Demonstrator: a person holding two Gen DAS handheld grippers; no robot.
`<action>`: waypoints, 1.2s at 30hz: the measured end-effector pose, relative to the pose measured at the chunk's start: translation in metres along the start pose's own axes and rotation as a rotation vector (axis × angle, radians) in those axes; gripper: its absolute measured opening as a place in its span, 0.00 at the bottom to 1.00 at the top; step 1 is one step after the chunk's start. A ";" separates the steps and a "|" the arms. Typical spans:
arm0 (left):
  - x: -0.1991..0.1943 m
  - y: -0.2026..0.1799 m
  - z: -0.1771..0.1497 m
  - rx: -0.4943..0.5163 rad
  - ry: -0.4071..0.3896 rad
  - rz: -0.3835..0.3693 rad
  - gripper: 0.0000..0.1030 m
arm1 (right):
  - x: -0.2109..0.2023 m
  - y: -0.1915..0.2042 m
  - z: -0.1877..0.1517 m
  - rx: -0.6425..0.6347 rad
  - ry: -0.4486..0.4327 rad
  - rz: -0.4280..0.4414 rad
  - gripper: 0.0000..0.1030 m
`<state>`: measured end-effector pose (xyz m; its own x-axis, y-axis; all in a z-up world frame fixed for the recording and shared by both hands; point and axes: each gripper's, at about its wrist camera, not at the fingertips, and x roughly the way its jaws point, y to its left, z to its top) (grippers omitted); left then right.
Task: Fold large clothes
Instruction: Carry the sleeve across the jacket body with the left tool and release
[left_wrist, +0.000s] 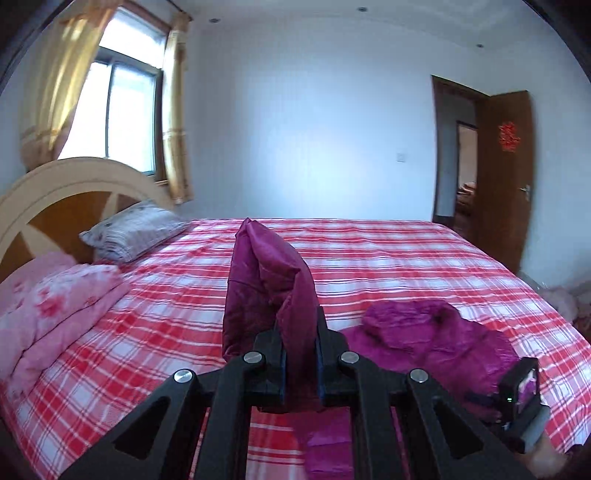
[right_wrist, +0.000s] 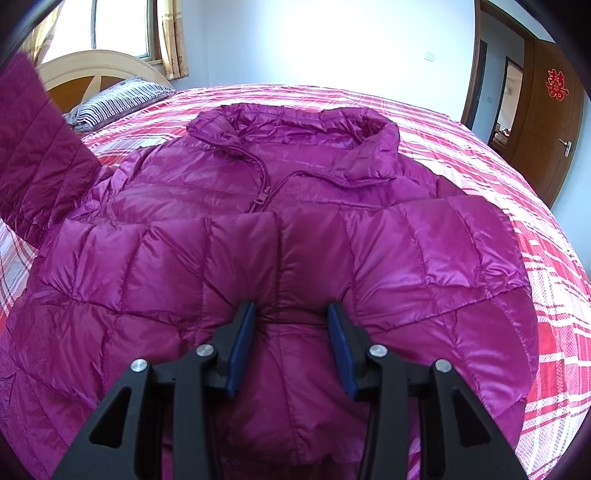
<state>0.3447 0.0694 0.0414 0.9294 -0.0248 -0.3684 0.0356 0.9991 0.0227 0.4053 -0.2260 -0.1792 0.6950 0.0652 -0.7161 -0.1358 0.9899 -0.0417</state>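
Jacket (right_wrist: 280, 229), a magenta quilted down garment, lies front-up on the red plaid bedspread (right_wrist: 546, 258), its long axis running from me toward the far wall, collar (right_wrist: 295, 125) pointing away and zipper partly done up. My right wrist view alone shows this full layout, with one sleeve (right_wrist: 258, 251) folded across the chest. My right claw (right_wrist: 291, 314) presses onto that sleeve with its blue pads spread apart, gripping nothing. My left wrist view shows what the right cannot: my left claw (left_wrist: 300, 332) clenched on the other sleeve (left_wrist: 266, 280), lifted upright above the bedspread (left_wrist: 369, 251). That raised sleeve (right_wrist: 33, 155) appears only at the right view's left edge. A pillow (left_wrist: 133, 232) rests beside the headboard (left_wrist: 55, 184).
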 end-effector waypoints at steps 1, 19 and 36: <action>0.003 -0.008 -0.001 0.014 0.004 -0.014 0.10 | 0.000 0.000 0.000 0.002 -0.001 0.002 0.43; 0.061 -0.123 -0.069 0.116 0.171 -0.178 0.10 | 0.000 -0.002 0.000 0.013 -0.005 0.014 0.43; 0.081 -0.168 -0.110 0.241 0.212 -0.173 0.10 | 0.000 -0.001 0.000 0.015 -0.004 0.014 0.43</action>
<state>0.3736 -0.0971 -0.0945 0.8059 -0.1599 -0.5701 0.2949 0.9433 0.1524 0.4057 -0.2271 -0.1793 0.6958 0.0792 -0.7139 -0.1347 0.9907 -0.0213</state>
